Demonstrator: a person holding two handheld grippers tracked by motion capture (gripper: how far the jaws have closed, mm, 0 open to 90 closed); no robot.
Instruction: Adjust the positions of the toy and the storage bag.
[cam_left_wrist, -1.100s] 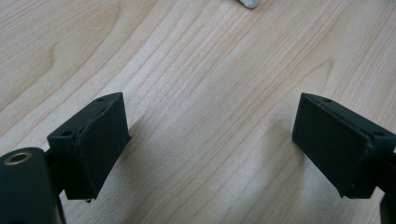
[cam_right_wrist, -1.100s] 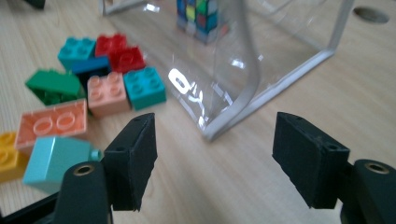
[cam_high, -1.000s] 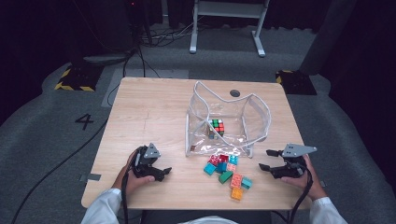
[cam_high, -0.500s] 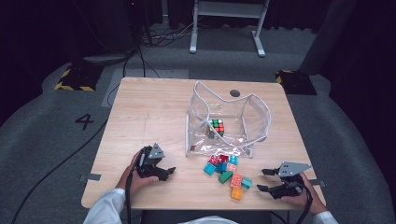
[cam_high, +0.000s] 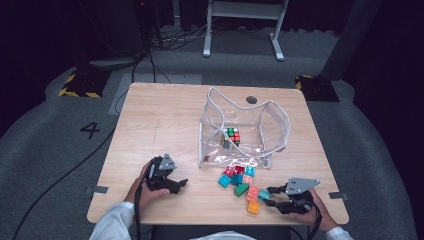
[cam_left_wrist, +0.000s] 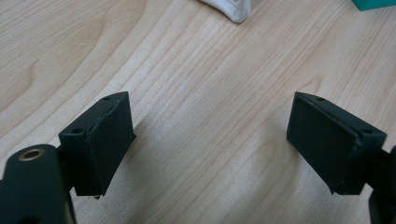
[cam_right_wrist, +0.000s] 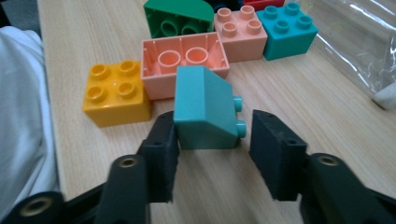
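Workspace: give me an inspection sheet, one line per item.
Surface: light wooden table, round hole near the far edge.
Job's things: sloped teal plastic block on its side between the right gripper's jaws; loose coloured plastic blocks nearby.
Clutter: clear plastic bag holding a colour puzzle cube.
Grippers: left gripper open over bare wood; right gripper open.
Cables: black cables on the floor.
Surroundings: grey carpet, white frame legs.
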